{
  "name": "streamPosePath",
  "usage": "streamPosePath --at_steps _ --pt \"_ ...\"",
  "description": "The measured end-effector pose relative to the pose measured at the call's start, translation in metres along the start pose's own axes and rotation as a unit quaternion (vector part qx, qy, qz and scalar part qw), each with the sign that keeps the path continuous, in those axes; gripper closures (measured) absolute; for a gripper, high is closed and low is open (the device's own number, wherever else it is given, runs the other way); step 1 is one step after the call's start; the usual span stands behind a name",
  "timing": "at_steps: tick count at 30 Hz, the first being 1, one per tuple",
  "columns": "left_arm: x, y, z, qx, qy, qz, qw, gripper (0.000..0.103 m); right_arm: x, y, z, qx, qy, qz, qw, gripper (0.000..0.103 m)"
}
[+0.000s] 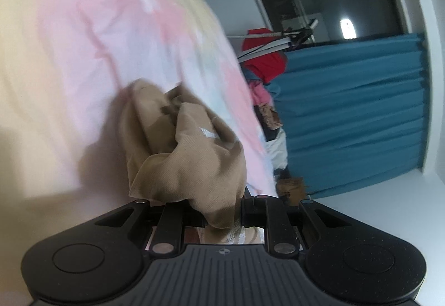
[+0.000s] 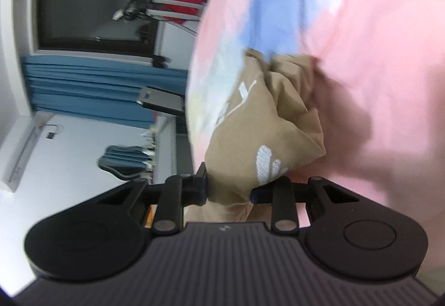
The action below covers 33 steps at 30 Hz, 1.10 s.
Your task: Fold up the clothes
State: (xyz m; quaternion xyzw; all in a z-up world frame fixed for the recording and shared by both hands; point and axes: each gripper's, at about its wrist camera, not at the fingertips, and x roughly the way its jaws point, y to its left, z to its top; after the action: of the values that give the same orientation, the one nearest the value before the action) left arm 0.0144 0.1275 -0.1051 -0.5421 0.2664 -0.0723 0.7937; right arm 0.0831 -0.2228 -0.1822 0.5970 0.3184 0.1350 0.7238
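Note:
A tan garment (image 1: 189, 150) with white print is bunched up and hangs in front of a pastel pink, yellow and blue bedsheet (image 1: 83, 55). My left gripper (image 1: 219, 208) is shut on one part of the tan garment. My right gripper (image 2: 229, 191) is shut on another part of the same tan garment (image 2: 258, 127), above the pink and blue bedsheet (image 2: 375, 41). Both views are rolled sideways and blurred. The fingertips are hidden by the cloth.
Teal curtains (image 1: 353, 111) hang beside a dark window (image 1: 333, 2). A red garment (image 1: 264, 61) hangs on a metal drying rack, with a heap of clothes (image 1: 264, 100) below it. In the right wrist view there are curtains (image 2: 97, 83), a window (image 2: 91, 13) and white walls.

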Motion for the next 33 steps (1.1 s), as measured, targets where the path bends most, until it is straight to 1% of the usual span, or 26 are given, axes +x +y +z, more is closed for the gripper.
streamPosePath --at_steps 3,5,6,9,12,15,16,19,21,23,25,28,29,32,33 --pt "0.006 -0.033 0.001 0.022 -0.001 -0.011 0.9997 0.082 -0.006 0.021 0.019 -0.002 -0.012 0.013 1.000 0.073" --pt "0.023 -0.060 0.000 0.037 0.006 -0.017 0.9992 0.082 -0.014 0.030 0.040 -0.002 -0.029 0.021 0.999 0.073" --pt "0.032 -0.074 -0.001 0.044 0.010 -0.020 0.9988 0.082 -0.019 0.035 0.050 -0.002 -0.038 0.025 0.999 0.073" --pt "0.077 -0.118 -0.008 0.060 0.031 -0.032 0.9972 0.082 -0.030 0.046 0.091 -0.004 -0.072 0.030 0.997 0.073" --pt "0.139 -0.164 -0.025 0.090 0.047 -0.046 0.9937 0.082 -0.041 0.061 0.142 -0.018 -0.111 0.013 0.994 0.073" --pt "0.205 -0.201 -0.041 0.097 0.074 -0.054 0.9911 0.082 -0.049 0.076 0.201 -0.042 -0.151 -0.012 0.988 0.073" --pt "0.233 -0.215 -0.046 0.098 0.085 -0.057 0.9899 0.082 -0.051 0.081 0.221 -0.050 -0.163 -0.021 0.985 0.073" --pt "0.298 -0.247 -0.062 0.107 0.110 -0.064 0.9861 0.082 -0.052 0.093 0.280 -0.083 -0.192 -0.048 0.977 0.073" --pt "0.340 -0.267 -0.070 0.115 0.126 -0.072 0.9828 0.082 -0.052 0.095 0.314 -0.101 -0.213 -0.064 0.970 0.073" --pt "0.374 -0.286 -0.084 0.143 0.132 -0.079 0.9778 0.082 -0.051 0.094 0.343 -0.118 -0.236 -0.078 0.961 0.073" --pt "0.405 -0.302 -0.098 0.176 0.135 -0.082 0.9717 0.082 -0.047 0.087 0.362 -0.132 -0.261 -0.092 0.952 0.073" --pt "0.431 -0.299 -0.126 0.232 0.145 -0.069 0.9593 0.081 -0.043 0.061 0.376 -0.132 -0.281 -0.103 0.945 0.073" --pt "0.436 -0.293 -0.134 0.246 0.156 -0.064 0.9544 0.081 -0.044 0.048 0.378 -0.131 -0.284 -0.112 0.943 0.073" --pt "0.440 -0.271 -0.158 0.318 0.188 -0.061 0.9274 0.081 -0.042 0.016 0.362 -0.134 -0.290 -0.141 0.937 0.073" --pt "0.438 -0.259 -0.159 0.318 0.200 -0.054 0.9250 0.081 -0.041 0.004 0.355 -0.134 -0.289 -0.149 0.936 0.073"
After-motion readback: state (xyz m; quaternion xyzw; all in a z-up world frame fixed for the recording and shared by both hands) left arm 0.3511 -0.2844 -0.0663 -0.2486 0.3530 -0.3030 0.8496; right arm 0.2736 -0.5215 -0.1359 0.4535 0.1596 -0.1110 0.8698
